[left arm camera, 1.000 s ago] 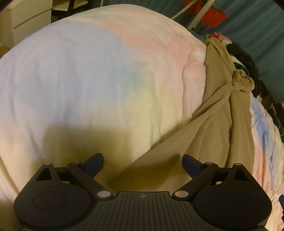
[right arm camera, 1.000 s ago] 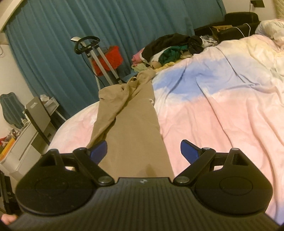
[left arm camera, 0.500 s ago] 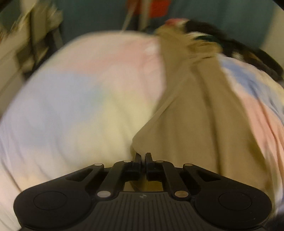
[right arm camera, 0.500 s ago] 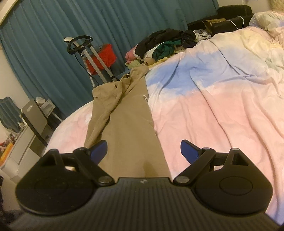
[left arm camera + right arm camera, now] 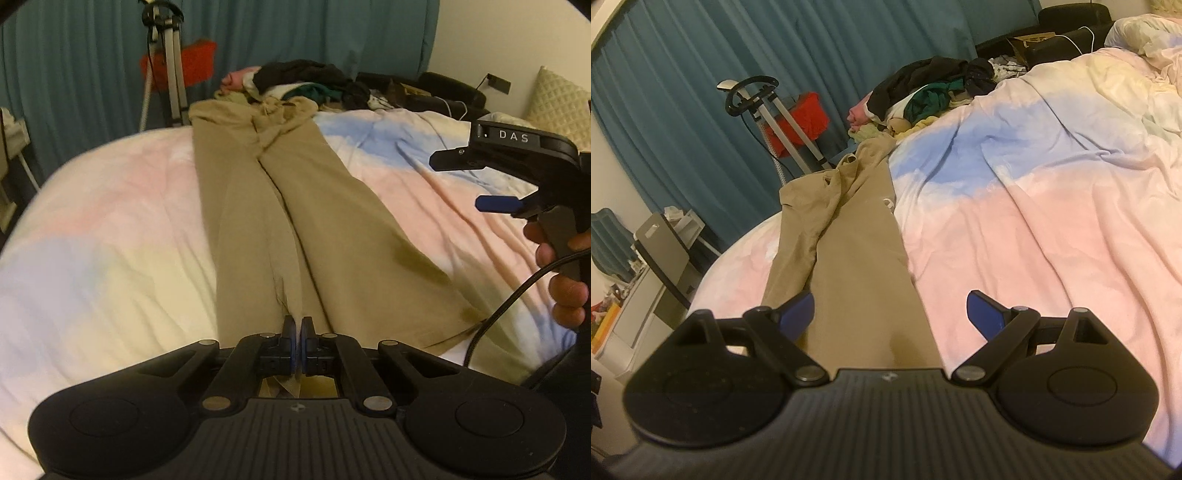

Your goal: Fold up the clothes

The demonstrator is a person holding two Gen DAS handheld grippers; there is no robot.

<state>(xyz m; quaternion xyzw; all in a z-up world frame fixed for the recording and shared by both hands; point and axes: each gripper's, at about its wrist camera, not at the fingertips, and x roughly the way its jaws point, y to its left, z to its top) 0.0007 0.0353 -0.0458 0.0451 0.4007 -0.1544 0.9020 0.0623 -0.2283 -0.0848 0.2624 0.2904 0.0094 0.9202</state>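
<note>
- While the khaki trousers (image 5: 325, 229) are lying lengthwise on the pastel bed cover (image 5: 110, 266), the left claw (image 5: 296, 332) is pinching their near hem, jaws fully together on the fabric.
- The right claw (image 5: 890, 312) is hovering over the near trouser leg with its jaws spread wide, gripping nothing.
- Beyond the waistband, a heap of clothes (image 5: 923, 96) is sitting on the bed.

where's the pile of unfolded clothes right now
The pile of clothes sits at the far edge of the bed by the teal curtain, just past the waist end of the tan trousers.
</note>
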